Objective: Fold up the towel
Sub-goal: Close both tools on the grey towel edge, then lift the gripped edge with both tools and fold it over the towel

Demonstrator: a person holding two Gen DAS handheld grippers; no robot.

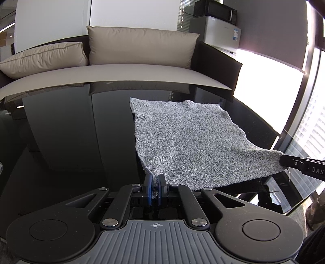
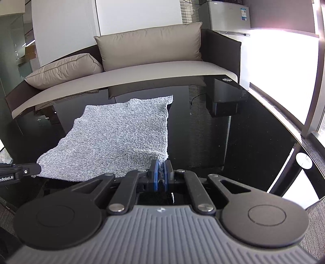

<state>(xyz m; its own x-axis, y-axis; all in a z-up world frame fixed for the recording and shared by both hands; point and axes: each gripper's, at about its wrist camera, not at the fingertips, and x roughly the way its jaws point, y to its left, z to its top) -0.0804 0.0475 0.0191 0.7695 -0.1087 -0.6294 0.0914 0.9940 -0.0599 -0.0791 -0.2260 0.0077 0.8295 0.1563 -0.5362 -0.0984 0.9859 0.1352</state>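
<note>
Two pairs of tongs pinch the near corners of one fluffy grey square towel [image 1: 189, 138], which lies spread over the glossy black glass desk [image 1: 71, 132]. In the left wrist view, the left tongs [image 1: 155, 182] have their blue pads pressed together on the towel's near left corner, a tuft of grey pile showing between them, and that corner is raised off the desk. From there the cloth runs away toward its far edge, which rests flat on the glass near the desk's far rim. At the right edge of the same view the black tip of the right tongs [image 1: 288, 161] clamps the towel's near right corner, and the near hem sags slightly between the two grips. In the right wrist view, the right tongs [image 2: 161, 171] are closed on that corner, with grey pile caught between the blue pads, while the left tongs [image 2: 30, 169] reach in from the left edge and touch the opposite near corner of the towel [image 2: 121, 134]. The towel's near edge hangs above the desk [image 2: 243, 132], casting a dark reflection beneath it. Beyond the desk stands a dark-framed sofa [image 1: 215, 63] with two beige leather cushions [image 1: 140, 46], and behind it a silver cabinet [image 1: 219, 34] carrying a black microwave [image 1: 215, 10].
</note>
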